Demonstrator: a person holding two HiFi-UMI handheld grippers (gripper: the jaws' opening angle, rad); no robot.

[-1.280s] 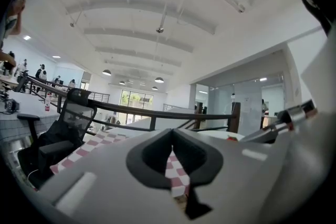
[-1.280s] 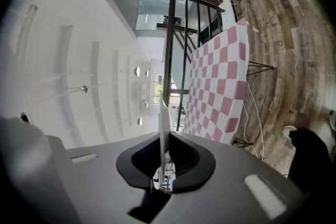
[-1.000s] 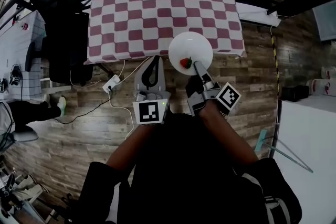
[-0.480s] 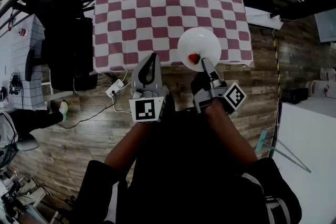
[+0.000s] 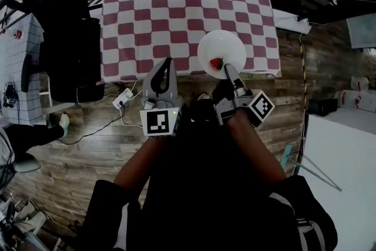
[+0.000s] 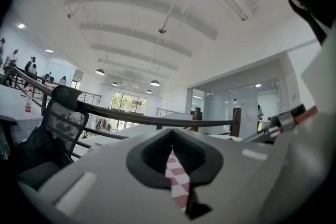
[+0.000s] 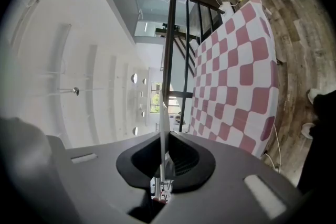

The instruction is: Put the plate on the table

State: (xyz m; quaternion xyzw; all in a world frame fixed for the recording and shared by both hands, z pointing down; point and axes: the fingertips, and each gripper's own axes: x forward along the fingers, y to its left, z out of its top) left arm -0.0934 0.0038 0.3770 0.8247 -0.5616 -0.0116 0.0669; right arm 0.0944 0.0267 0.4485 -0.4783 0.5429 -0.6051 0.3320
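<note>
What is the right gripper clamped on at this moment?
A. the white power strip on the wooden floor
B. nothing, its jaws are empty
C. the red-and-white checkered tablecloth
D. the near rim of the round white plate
D: in the right gripper view the right gripper pinches the thin edge of the round white plate, and the head view shows its jaws at that plate's near rim.

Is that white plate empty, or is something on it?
Not empty: a small red item lies on the plate, near the rim the right gripper pinches.
</note>
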